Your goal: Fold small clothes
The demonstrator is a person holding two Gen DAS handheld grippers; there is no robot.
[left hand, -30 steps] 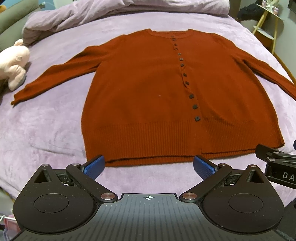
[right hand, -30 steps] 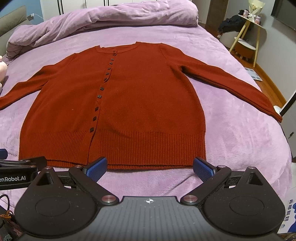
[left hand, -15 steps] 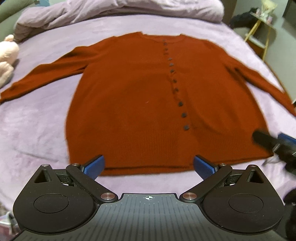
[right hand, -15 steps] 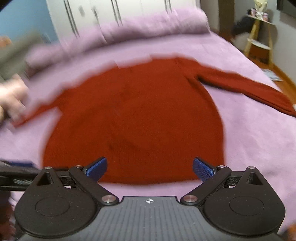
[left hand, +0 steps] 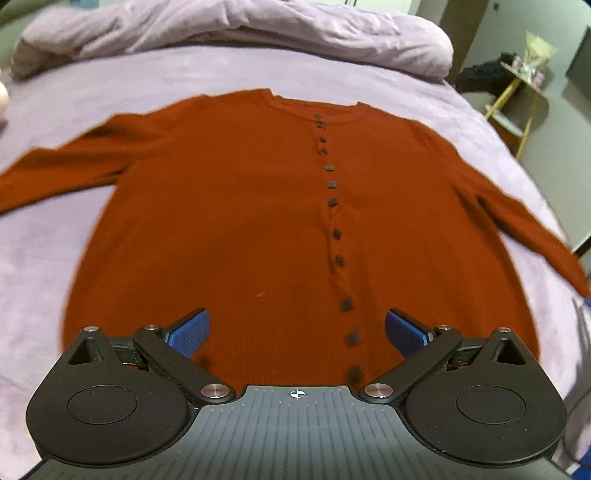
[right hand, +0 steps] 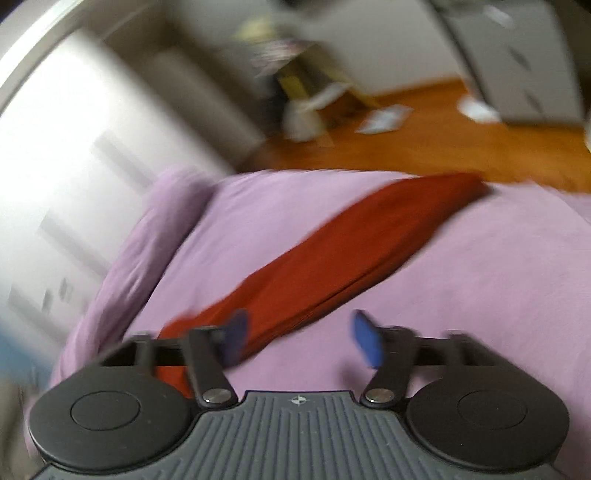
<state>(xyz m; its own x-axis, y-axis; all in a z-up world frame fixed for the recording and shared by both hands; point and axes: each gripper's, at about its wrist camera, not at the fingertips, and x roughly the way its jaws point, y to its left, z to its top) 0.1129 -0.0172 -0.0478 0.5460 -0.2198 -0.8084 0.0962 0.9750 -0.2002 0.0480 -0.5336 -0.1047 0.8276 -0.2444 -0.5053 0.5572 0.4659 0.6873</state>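
Observation:
A rust-red buttoned cardigan (left hand: pixel 236 221) lies flat and face up on the purple bed (left hand: pixel 74 96), sleeves spread to both sides. My left gripper (left hand: pixel 297 330) is open and empty, hovering over the cardigan's lower front near the button line. In the blurred right wrist view my right gripper (right hand: pixel 299 339) is open and empty over the cardigan's right sleeve (right hand: pixel 351 251), which runs diagonally toward the bed's edge. The sleeve's near end passes by the left finger.
A rumpled purple duvet (left hand: pixel 236 33) lies along the head of the bed. A yellow side table (left hand: pixel 517 96) stands off the bed to the right. Wooden floor (right hand: pixel 461 144) with scattered items lies beyond the bed edge.
My left gripper moved forward over the cardigan's hem and body. My right gripper swung fast to the right, from facing the whole cardigan to hovering over the right sleeve.

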